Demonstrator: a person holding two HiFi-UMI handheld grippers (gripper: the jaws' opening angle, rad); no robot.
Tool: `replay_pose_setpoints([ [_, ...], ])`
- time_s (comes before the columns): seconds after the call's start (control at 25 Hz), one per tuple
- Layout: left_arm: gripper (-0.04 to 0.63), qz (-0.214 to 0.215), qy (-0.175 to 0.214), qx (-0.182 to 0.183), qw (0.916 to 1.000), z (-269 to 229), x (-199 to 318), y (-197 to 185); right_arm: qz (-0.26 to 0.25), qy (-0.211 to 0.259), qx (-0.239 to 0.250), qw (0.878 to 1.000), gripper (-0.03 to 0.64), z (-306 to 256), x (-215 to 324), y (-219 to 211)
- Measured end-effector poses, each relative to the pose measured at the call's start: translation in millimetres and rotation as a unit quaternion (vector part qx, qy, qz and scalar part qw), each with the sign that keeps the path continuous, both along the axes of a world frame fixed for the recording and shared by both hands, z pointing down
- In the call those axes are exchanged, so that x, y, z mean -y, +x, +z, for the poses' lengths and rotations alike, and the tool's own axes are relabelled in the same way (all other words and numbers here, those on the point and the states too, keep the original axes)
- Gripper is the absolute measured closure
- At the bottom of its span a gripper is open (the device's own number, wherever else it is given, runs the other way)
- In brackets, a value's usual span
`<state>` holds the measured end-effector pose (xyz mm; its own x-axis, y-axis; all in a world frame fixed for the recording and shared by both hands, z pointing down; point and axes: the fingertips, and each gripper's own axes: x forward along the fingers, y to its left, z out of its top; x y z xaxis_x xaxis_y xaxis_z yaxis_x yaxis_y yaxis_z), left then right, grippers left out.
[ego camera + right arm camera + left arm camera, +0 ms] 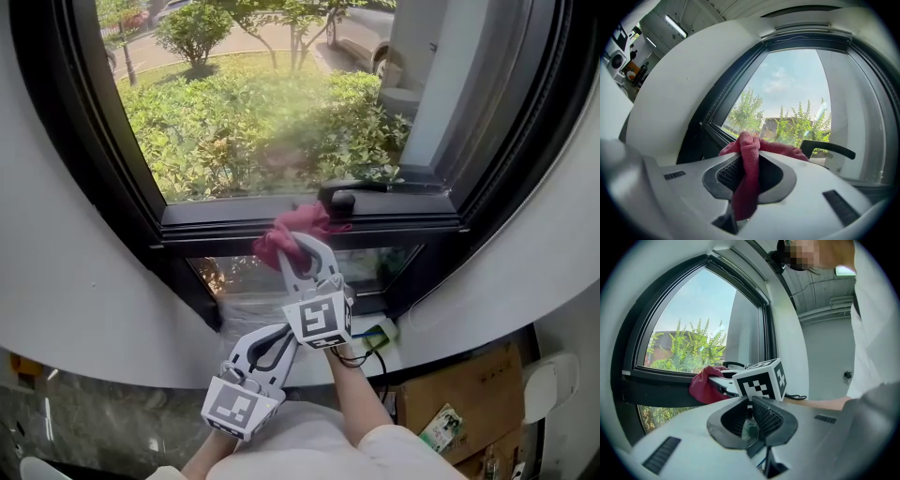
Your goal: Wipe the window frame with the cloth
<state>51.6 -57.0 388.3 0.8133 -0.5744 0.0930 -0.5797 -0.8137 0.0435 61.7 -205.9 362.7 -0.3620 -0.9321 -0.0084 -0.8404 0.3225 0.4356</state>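
Nearest, left gripper [283, 332] sits closed on nothing; right gripper [298, 246] pinches the cloth [279, 234] against window frame [225, 228] ahead, mid-wipe I judge, next needing pressed sideways sliding.

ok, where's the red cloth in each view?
Head view: cloth centre, on the dark frame rail, at the tip of the right tongs.
Left gripper view: left of centre, beside the marker cube.
Right gripper view: centre, clamped in the right tongs.
Shared landmark: black window handle, just right of the cloth.
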Motion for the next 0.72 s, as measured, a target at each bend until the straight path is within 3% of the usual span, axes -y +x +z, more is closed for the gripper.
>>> replay_pose_setpoints([
  [0.72, 0.554, 0.026, 0.001, 0.004, 0.9996, 0, -5, 25, 0.009, 0.002, 0.006, 1.0, 0.545, 0, -4, 26],
])
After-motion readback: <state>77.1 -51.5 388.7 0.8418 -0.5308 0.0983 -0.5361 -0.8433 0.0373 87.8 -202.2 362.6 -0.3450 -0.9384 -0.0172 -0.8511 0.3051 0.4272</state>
